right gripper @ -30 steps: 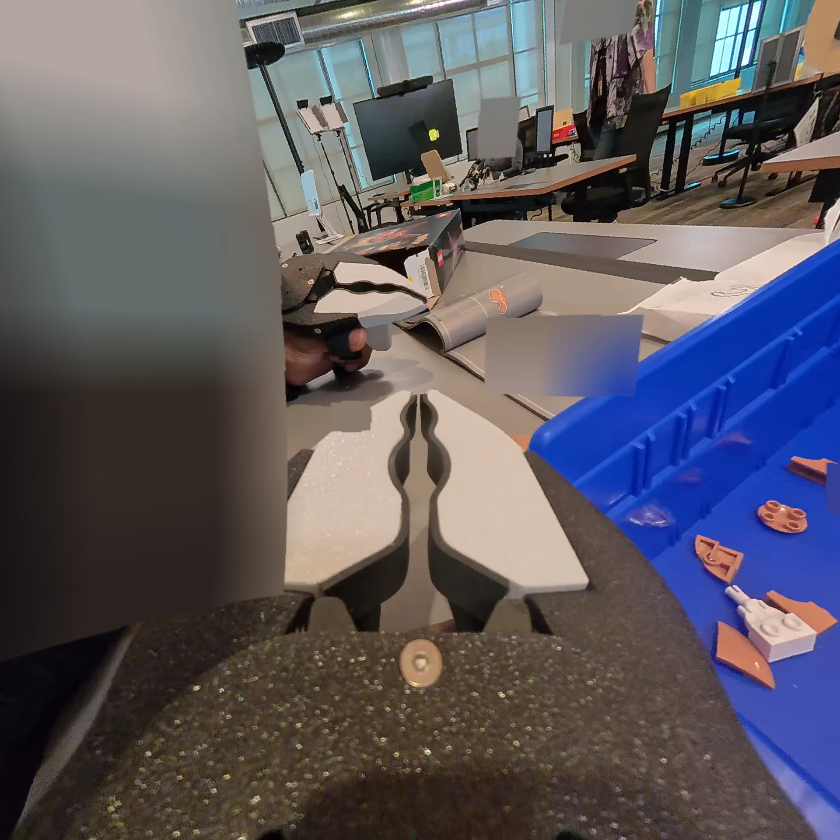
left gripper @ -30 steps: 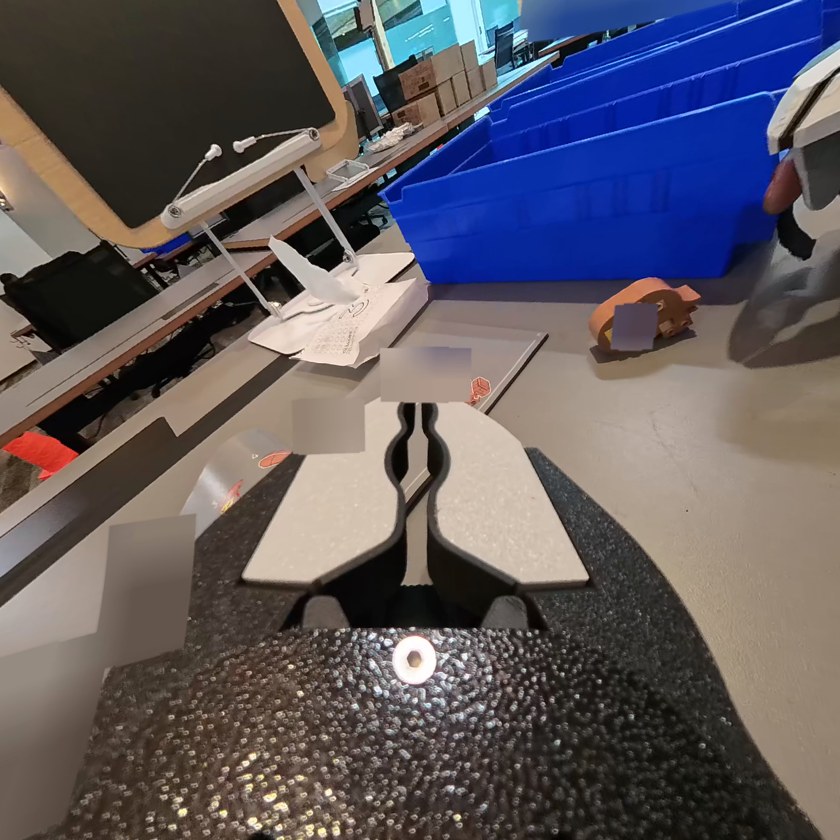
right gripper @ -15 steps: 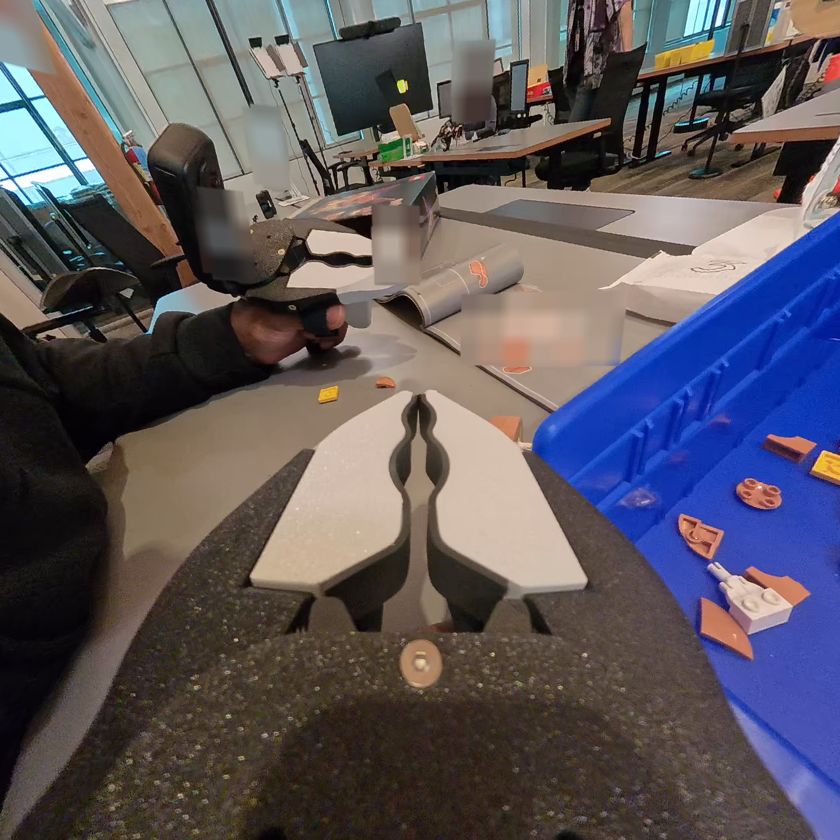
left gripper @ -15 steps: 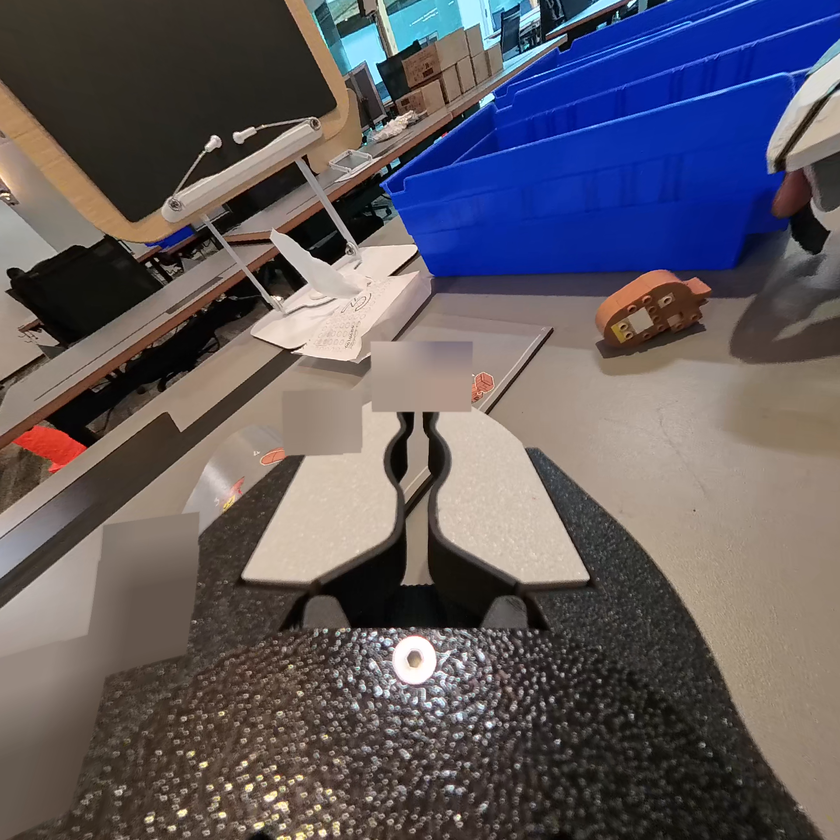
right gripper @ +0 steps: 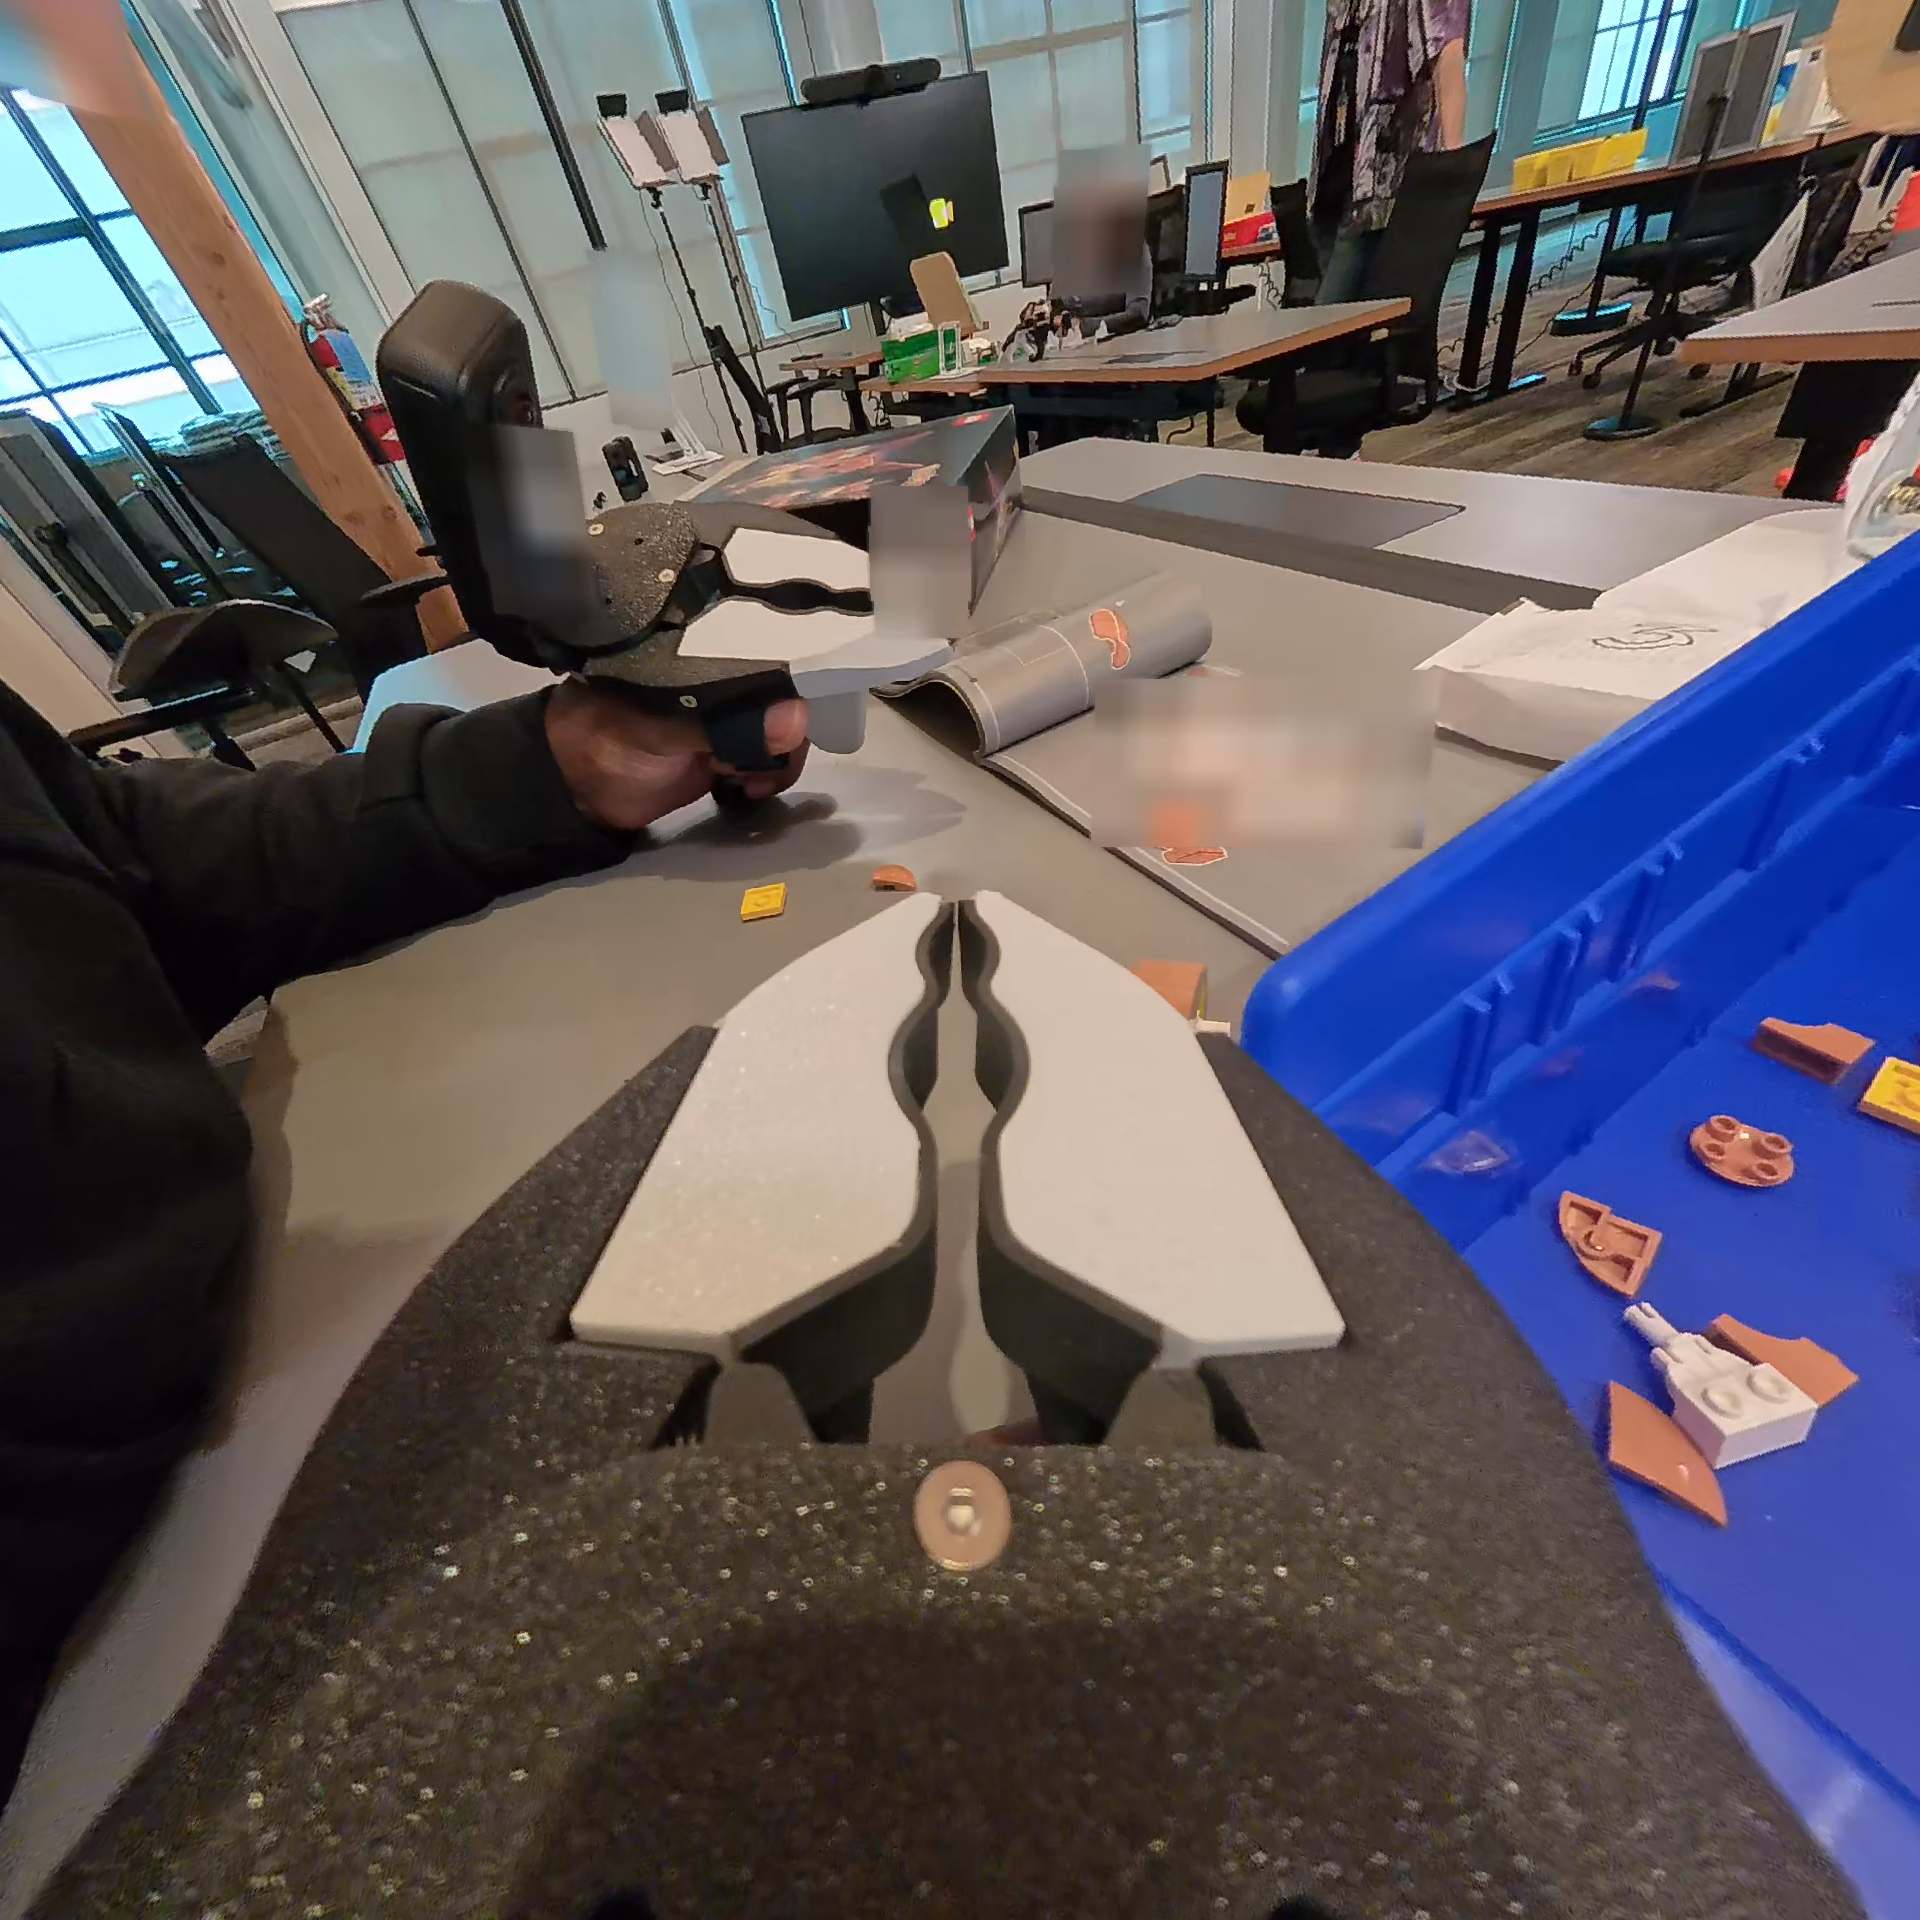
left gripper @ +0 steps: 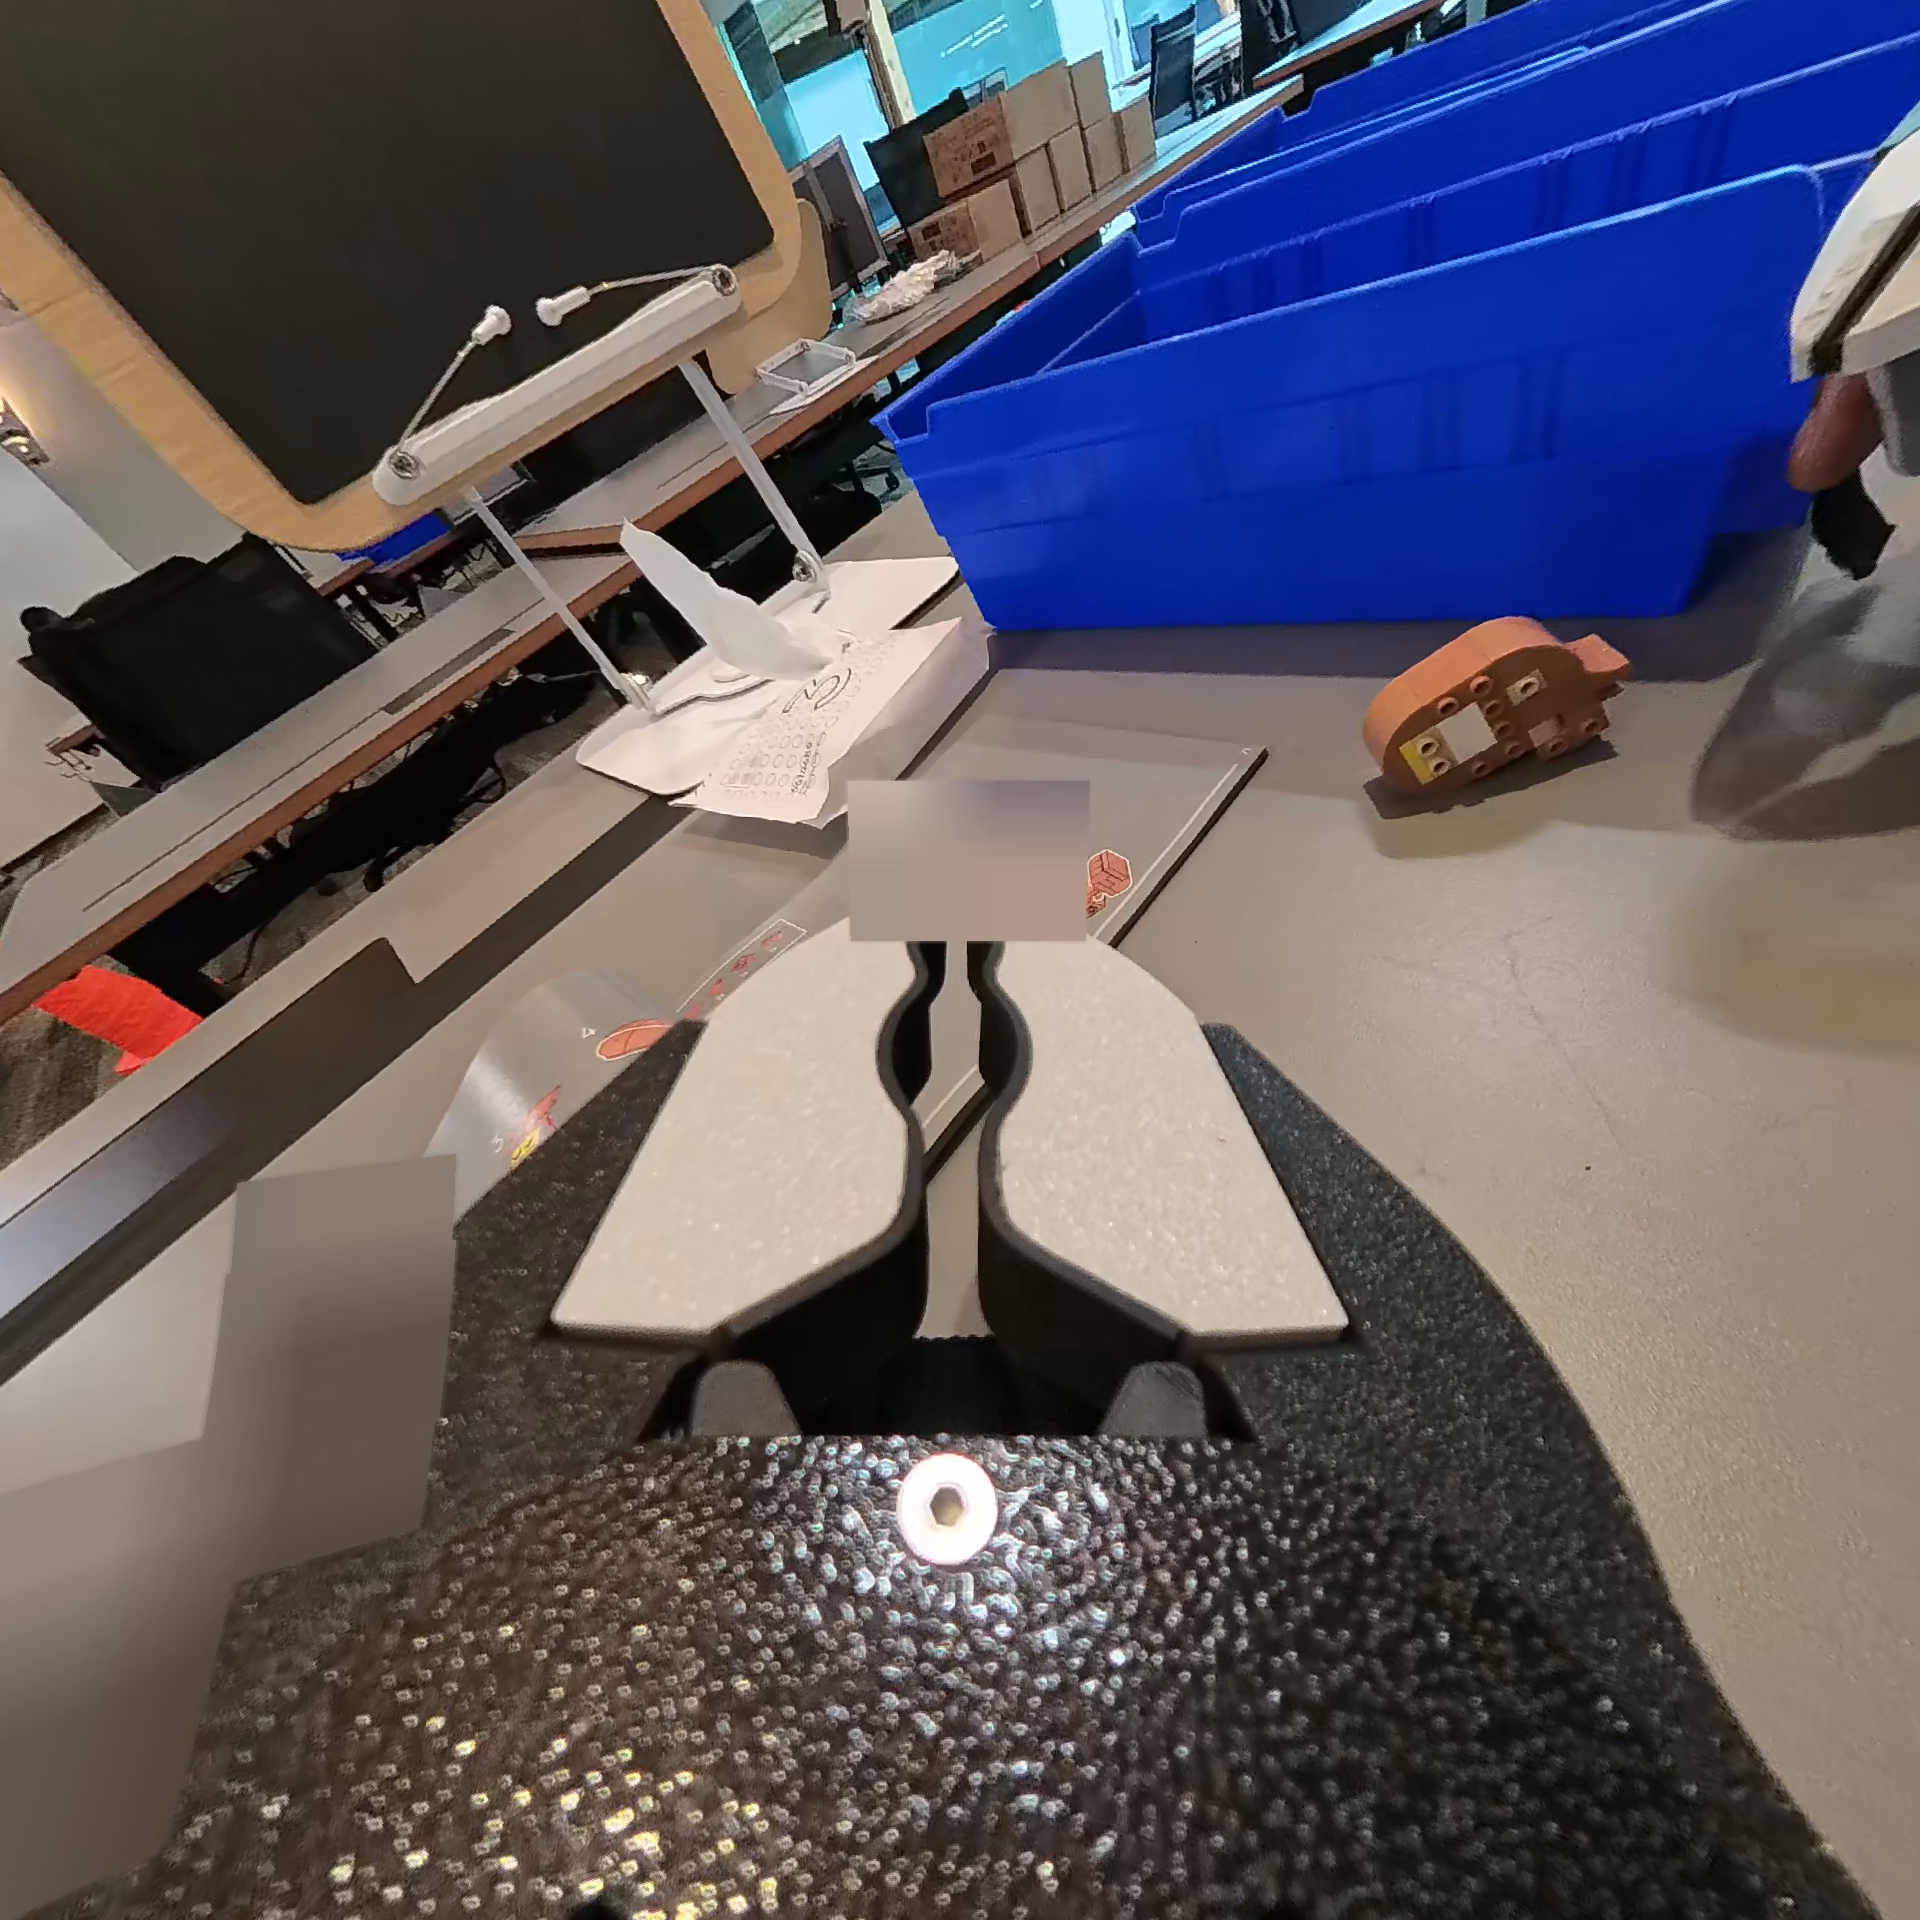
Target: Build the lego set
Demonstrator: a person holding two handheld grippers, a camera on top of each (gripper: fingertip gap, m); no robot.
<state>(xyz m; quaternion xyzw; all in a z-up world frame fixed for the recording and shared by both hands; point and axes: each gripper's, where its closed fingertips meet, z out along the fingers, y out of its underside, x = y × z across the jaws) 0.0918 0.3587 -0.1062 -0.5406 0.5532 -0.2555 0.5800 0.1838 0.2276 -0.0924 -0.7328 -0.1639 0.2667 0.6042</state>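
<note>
Right now the brown brick model (left gripper: pixel 1486 707) lies on its side on the grey surface (left gripper: pixel 1455 1143), studs facing you, just in front of the nearest blue bin (left gripper: pixel 1351 499). Neither tool touches it. It sits well ahead and to the right of your left tool (left gripper: pixel 951 951).

Your left tool has its fingers drawn together to a thin slit with nothing between them. A blurred patch covers the very tips. It hovers over the near corner of the open grey booklet (left gripper: pixel 1174 790), and your left hand (right gripper: pixel 644 748) rests low against the surface. A crumpled white paper bag (left gripper: pixel 790 727) lies beyond the booklet.

Your right tool (right gripper: pixel 956 909) is closed too, its tips meeting on nothing. It points across the surface beside the bin's front corner. Nearest its tips are a small yellow tile (right gripper: pixel 764 901) and a small brown piece (right gripper: pixel 894 879), both loose on the surface and apart from the fingers.

Inside the bin, to the right of that tool, lie scattered loose pieces. Among them are a white brick (right gripper: pixel 1735 1403) and a round brown plate (right gripper: pixel 1740 1148).
</note>
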